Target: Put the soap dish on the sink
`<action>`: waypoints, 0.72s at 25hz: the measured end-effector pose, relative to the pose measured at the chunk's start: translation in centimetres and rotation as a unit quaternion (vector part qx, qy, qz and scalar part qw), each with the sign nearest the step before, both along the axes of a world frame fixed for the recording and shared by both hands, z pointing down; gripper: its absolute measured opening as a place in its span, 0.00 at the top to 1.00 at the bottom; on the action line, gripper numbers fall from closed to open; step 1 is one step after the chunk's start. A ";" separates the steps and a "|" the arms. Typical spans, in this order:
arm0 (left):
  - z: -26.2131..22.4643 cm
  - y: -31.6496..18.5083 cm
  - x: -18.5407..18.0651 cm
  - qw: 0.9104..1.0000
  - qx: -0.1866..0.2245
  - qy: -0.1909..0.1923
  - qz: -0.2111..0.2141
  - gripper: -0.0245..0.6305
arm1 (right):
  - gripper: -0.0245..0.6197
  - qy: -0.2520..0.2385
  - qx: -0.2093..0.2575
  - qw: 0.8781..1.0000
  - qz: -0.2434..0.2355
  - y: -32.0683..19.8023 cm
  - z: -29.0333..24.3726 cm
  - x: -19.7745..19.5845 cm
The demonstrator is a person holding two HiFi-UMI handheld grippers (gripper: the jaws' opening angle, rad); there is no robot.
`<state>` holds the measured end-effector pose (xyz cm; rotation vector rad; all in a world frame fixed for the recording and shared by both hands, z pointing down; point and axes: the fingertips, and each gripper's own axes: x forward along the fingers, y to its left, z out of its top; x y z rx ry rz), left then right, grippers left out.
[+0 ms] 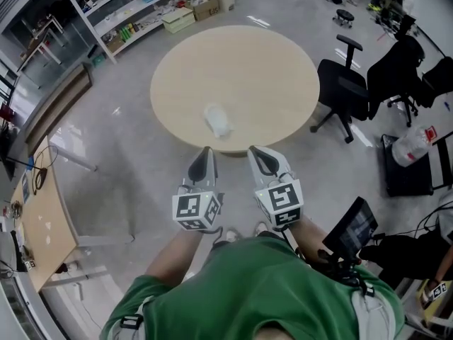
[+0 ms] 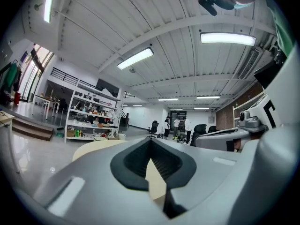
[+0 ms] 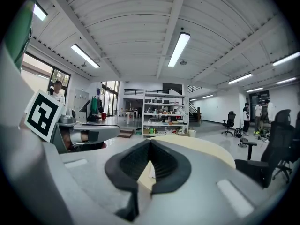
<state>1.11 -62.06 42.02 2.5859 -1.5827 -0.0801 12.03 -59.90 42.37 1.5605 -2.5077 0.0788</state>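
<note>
Pale wood, the round tabletop (image 1: 269, 69) stands before the person (image 1: 262, 289), whose left gripper (image 1: 204, 156) and right gripper (image 1: 256, 153) hover side by side short of its near edge, jaws pressed together on nothing, seemingly poised to reach the small whitish soap dish (image 1: 218, 119) lying alone just inside that edge; no sink shows.

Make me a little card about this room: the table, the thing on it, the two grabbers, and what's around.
table: round table, beige, in front of the person
on the table: one small whitish object near the near edge; too small to tell what it is
left gripper: jaws together, holding nothing, by the table's near edge
right gripper: jaws together, holding nothing, beside the left one
nearby: black office chair right of the table; shelves beyond it
</note>
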 end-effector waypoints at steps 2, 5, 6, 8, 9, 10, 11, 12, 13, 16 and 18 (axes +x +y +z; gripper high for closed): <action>0.0 0.2 -0.1 1.000 0.001 -0.002 0.002 0.95 | 0.96 0.000 0.002 1.000 0.000 0.2 -0.1 -0.2; 0.0 0.4 -0.3 1.000 0.000 -0.004 0.005 0.95 | 0.96 0.003 0.005 1.000 0.001 0.4 -0.3 -0.4; 0.0 0.4 -0.3 1.000 0.000 -0.004 0.007 0.95 | 0.96 0.004 0.006 1.000 0.001 0.4 -0.4 -0.5; -0.1 0.3 -0.1 1.000 0.000 -0.004 0.010 0.95 | 0.96 0.006 0.007 1.000 0.003 0.4 -0.6 -0.3; -0.2 0.3 0.1 1.000 0.000 -0.005 0.012 0.95 | 0.96 0.006 0.007 1.000 0.004 0.3 -0.7 -0.2; -0.2 0.4 0.2 1.000 0.000 -0.005 0.013 0.95 | 0.96 0.007 0.007 1.000 0.006 0.4 -0.7 0.0; -0.2 0.4 0.3 1.000 0.000 -0.006 0.015 0.95 | 0.96 0.007 0.007 1.000 0.007 0.4 -0.7 0.1; -0.3 0.4 0.4 1.000 0.000 -0.006 0.016 0.95 | 0.96 0.007 0.007 1.000 0.008 0.4 -0.7 0.1; -0.3 0.5 0.4 1.000 0.000 -0.006 0.018 0.95 | 0.96 0.007 0.007 1.000 0.008 0.5 -0.7 0.1; -0.3 0.6 0.5 1.000 0.000 -0.006 0.020 0.95 | 0.96 0.007 0.004 1.000 0.009 0.6 -0.6 0.0; -0.2 0.7 0.6 1.000 -0.002 -0.008 0.020 0.95 | 0.96 0.008 0.004 1.000 0.009 0.7 -0.5 0.0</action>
